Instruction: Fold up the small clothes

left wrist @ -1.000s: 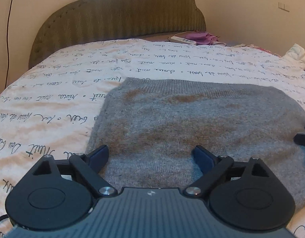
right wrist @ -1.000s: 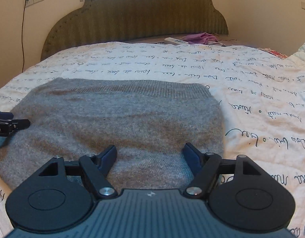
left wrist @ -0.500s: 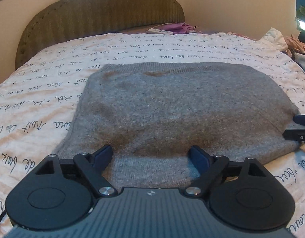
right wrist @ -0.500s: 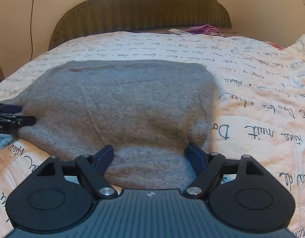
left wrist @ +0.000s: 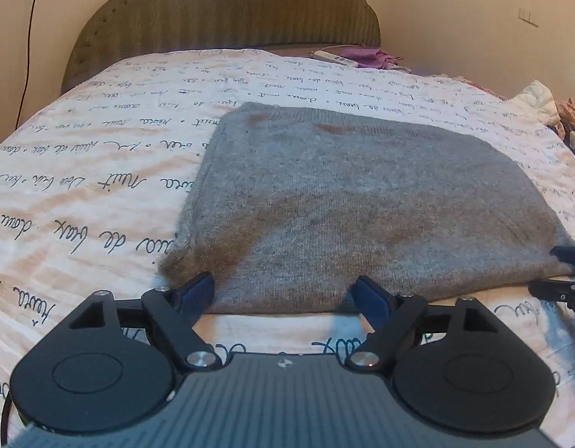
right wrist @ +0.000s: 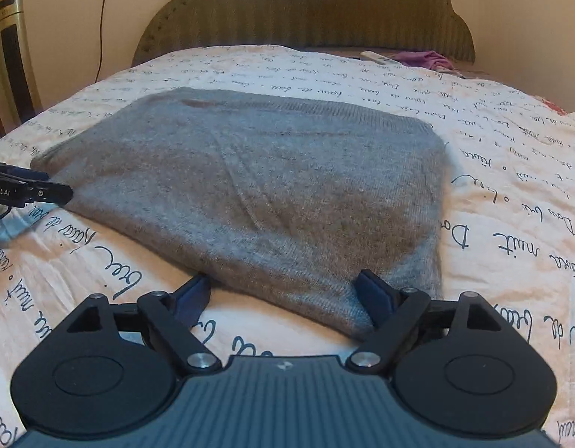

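A grey knit garment (left wrist: 362,201) lies folded flat on the bed, a rough rectangle with its ribbed hem at the far side; it also shows in the right wrist view (right wrist: 272,194). My left gripper (left wrist: 283,295) is open and empty at the garment's near left edge, fingers wide apart. My right gripper (right wrist: 283,295) is open and empty at the near right corner. The right gripper's fingertips (left wrist: 563,280) show at the right edge of the left wrist view. The left gripper's fingertips (right wrist: 44,190) show at the left edge of the right wrist view.
The bed has a white sheet with script print (left wrist: 100,186) and an olive padded headboard (left wrist: 227,11). A remote (left wrist: 334,58) and purple cloth (left wrist: 369,56) lie by the headboard. More clothes (left wrist: 563,115) are piled at the right. A gold tower appliance (right wrist: 14,52) stands left.
Both grippers have drawn back toward the near edge of the garment, which lay under their fingers before. Bare sheet now shows between each gripper's fingers. Both stay open.
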